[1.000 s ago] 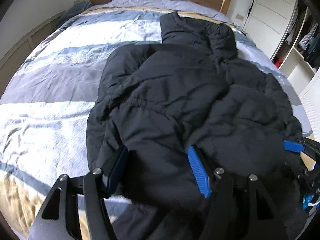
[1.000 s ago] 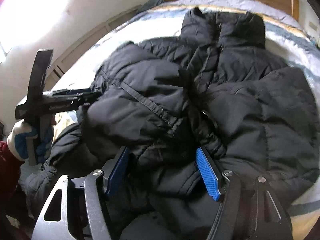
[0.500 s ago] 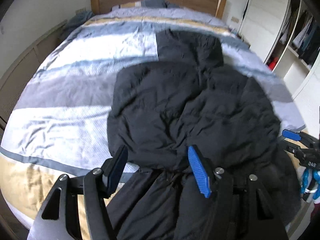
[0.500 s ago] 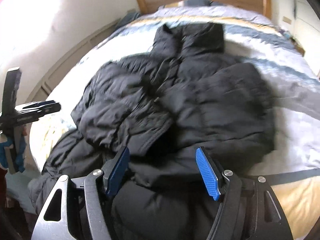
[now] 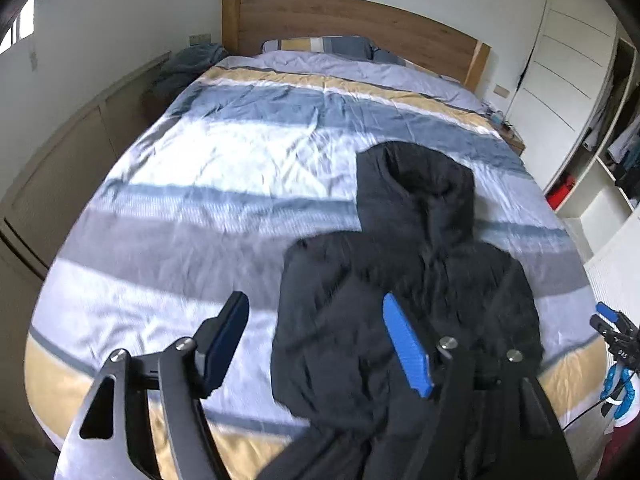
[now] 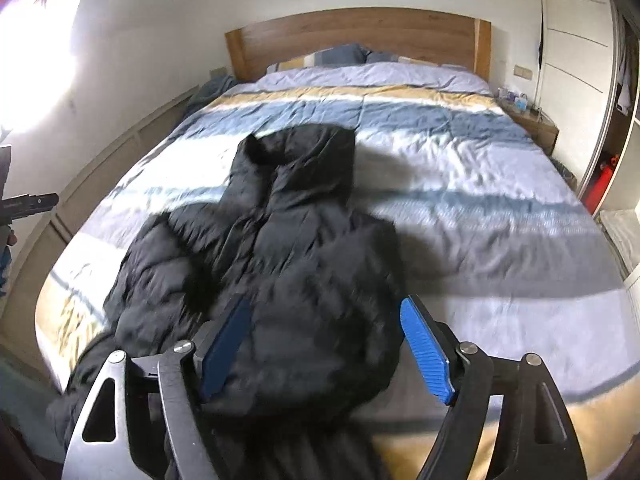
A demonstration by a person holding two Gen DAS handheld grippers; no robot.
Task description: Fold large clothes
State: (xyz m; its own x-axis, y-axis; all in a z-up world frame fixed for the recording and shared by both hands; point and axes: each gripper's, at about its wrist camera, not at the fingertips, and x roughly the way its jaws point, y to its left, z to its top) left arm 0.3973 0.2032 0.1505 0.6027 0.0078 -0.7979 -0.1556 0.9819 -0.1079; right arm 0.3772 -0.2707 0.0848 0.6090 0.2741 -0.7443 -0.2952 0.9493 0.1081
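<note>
A black puffer jacket [image 5: 404, 276] lies on the striped bed, hood toward the headboard, sleeves folded inward, its lower part hanging over the foot edge. It also shows in the right wrist view [image 6: 280, 248]. My left gripper [image 5: 316, 344] is open and empty, raised above the jacket's lower left part. My right gripper [image 6: 326, 348] is open and empty, raised above the jacket's lower right part. The right gripper's tip [image 5: 610, 316] shows at the far right of the left wrist view. The left gripper's body [image 6: 24, 204] shows at the left edge of the right wrist view.
The bed [image 5: 224, 184] has a blue, white, grey and tan striped cover and a wooden headboard [image 5: 352, 20]. Low wooden cabinets [image 5: 60, 176] run along the left. A nightstand [image 6: 532, 124] and a white wardrobe with open shelves [image 5: 592, 128] stand to the right.
Both grippers have pulled back and up from the jacket toward the foot of the bed. They stay open. More of the bed is in view now.
</note>
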